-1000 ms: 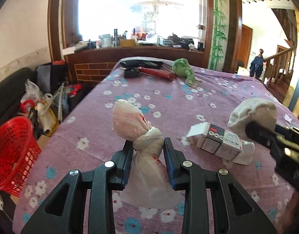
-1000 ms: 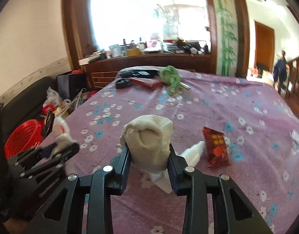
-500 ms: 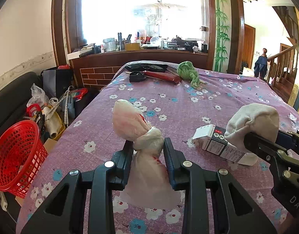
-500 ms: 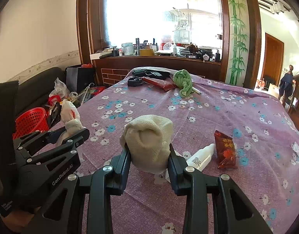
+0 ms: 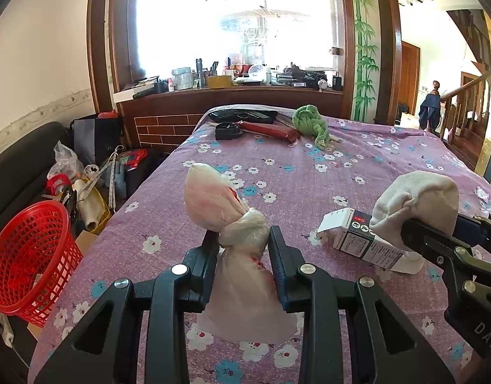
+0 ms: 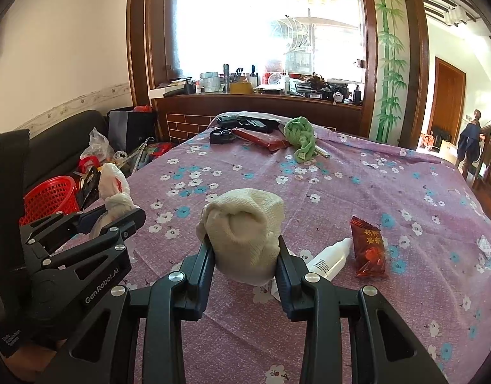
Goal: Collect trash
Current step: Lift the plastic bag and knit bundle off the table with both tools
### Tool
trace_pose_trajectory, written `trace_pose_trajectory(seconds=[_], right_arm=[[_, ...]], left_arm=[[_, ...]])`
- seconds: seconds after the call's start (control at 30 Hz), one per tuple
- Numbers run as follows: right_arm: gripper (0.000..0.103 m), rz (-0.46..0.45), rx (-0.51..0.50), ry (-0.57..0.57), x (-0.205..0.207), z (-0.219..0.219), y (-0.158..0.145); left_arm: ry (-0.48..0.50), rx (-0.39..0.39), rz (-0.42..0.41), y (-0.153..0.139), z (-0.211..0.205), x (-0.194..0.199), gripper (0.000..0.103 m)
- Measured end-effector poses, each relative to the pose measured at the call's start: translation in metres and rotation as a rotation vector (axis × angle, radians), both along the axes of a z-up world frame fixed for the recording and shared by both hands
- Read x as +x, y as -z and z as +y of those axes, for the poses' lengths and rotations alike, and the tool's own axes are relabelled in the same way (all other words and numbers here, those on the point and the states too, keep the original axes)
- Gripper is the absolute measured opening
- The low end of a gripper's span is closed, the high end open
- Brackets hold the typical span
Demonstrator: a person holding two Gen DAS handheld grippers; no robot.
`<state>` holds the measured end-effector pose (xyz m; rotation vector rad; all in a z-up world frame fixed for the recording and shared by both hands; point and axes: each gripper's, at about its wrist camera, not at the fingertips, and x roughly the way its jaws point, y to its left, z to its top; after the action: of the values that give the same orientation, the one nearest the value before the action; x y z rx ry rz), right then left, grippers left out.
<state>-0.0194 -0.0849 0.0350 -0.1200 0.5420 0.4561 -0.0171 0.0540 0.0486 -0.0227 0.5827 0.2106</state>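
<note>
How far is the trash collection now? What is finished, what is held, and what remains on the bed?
Nothing shows as binned yet; what lies in the red basket is too unclear to tell. In hand: the left gripper clamps a knotted plastic bag, the right gripper a cream cloth bundle. Left on the bed: a small carton, a white bottle and a red snack wrapper.

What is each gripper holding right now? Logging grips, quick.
Left gripper: closed on the knotted plastic bag.
Right gripper: closed on the cream cloth bundle.
</note>
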Motion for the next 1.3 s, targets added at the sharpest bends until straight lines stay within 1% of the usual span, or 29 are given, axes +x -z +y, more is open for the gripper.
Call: trace_pose_trajectory(seconds=[0.6, 0.87, 1.0, 1.03, 1.1, 1.17, 1.3], right_arm=[[0.038, -0.006, -0.004, 0.006, -0.001, 0.0, -0.001], [0.038, -0.011, -0.003, 0.032, 0.005, -0.003, -0.002], [0.038, 0.04, 0.023, 0.056, 0.012, -0.01, -0.002], [0.038, 0.055, 0.035, 0.065, 0.01, -0.013, -0.003], [0.038, 0.052, 0.04, 0.063, 0.001, -0.016, -0.006], [0.038, 0.047, 0.039, 0.065, -0.008, -0.017, -0.009], [0.038, 0.067, 0.058, 0.051, -0.021, -0.017, -0.013]], left_arm=[[-0.002, 0.0, 0.001, -0.001, 0.001, -0.001, 0.03], [0.0, -0.004, 0.004, 0.001, 0.001, 0.0, 0.03], [0.009, -0.009, 0.02, 0.001, 0.0, -0.002, 0.03], [0.012, -0.008, 0.022, 0.0, 0.0, -0.004, 0.03], [0.025, -0.024, 0.027, -0.002, 0.001, -0.011, 0.03], [0.031, -0.025, 0.029, -0.005, 0.002, -0.019, 0.03], [0.035, -0.04, 0.028, -0.011, 0.008, -0.032, 0.03]])
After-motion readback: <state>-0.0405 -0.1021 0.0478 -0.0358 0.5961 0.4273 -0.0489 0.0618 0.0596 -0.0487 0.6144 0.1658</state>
